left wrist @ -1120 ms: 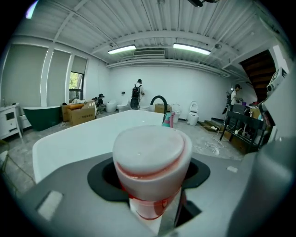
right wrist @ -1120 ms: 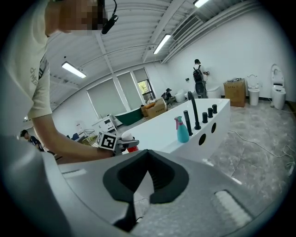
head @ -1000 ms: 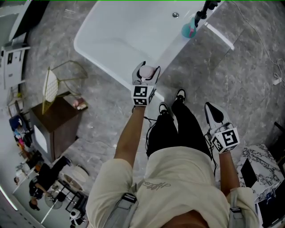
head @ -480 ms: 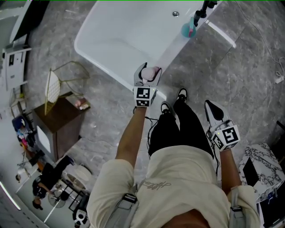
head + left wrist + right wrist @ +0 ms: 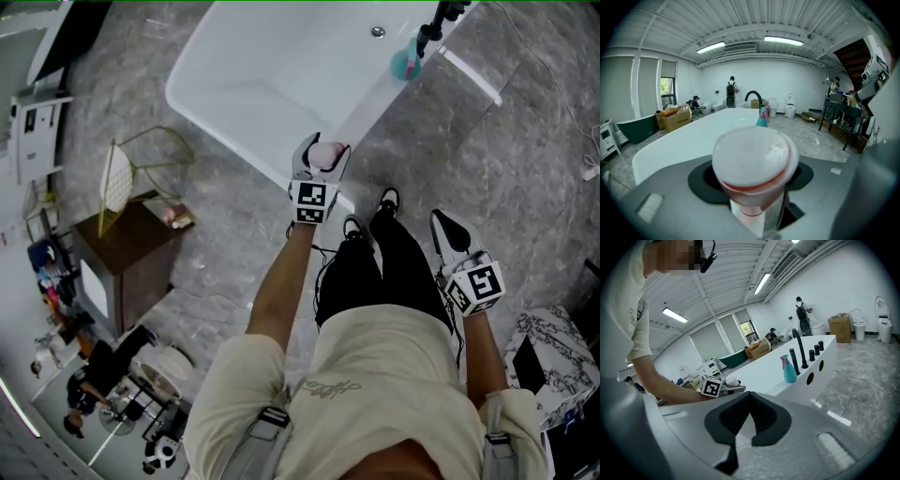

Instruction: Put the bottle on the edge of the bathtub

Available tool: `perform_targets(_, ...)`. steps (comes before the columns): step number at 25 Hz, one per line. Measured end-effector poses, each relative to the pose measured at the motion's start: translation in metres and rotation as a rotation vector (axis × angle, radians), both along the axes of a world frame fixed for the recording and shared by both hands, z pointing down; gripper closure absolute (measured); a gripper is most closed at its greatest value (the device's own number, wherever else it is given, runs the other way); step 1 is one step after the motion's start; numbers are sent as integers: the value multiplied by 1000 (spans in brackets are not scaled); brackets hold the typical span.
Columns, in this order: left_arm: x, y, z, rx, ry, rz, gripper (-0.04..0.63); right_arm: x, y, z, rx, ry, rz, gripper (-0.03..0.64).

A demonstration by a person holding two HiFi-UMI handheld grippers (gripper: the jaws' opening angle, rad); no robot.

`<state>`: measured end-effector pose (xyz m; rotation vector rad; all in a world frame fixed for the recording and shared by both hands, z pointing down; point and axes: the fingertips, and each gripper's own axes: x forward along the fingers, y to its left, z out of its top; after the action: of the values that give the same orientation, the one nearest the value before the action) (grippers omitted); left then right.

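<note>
A bottle with a pale pink cap (image 5: 324, 156) is upright between the jaws of my left gripper (image 5: 320, 161), which is shut on its body just below the cap (image 5: 752, 161). It hangs over the near rim of the white bathtub (image 5: 272, 89), close to the tub's corner. I cannot tell whether its base touches the rim. My right gripper (image 5: 448, 232) hangs low at my right side over the grey floor. Its jaws are shut with nothing between them (image 5: 749, 404).
A teal spray bottle (image 5: 405, 64) and a black faucet (image 5: 436, 23) stand on the tub's far rim. A brown cabinet (image 5: 127, 258) and a gold wire frame (image 5: 141, 173) are to the left. My shoes (image 5: 370, 216) stand beside the tub, and a marbled box (image 5: 553, 347) sits at the right.
The left gripper with the bottle has edged slightly right along the tub's near rim. The right gripper has stayed where it was.
</note>
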<state>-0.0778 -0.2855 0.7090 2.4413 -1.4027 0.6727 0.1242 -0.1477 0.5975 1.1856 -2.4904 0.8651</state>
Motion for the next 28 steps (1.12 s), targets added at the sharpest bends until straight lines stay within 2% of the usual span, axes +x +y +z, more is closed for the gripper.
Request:
perform_targets(5,-1,2,1,-7,-4,-2,280,-4,3,-3,11,7,-3,615)
perform_targets(9,-2,4,-1,-29,8,4,238,-7,3,-8,40,24,-6,615)
perform_targets(16,-10,9,-32,5,22,-5,236,-30,3,-20,105,61,-63,615)
perform_targets(23,-21,29,-85,-12,181,-34,274,-49,-10,-48,168,27,-99,615)
perform_targets(28,-42,37,-144,82,212,-86,338,-55,-31,-69,230,20,-128,615)
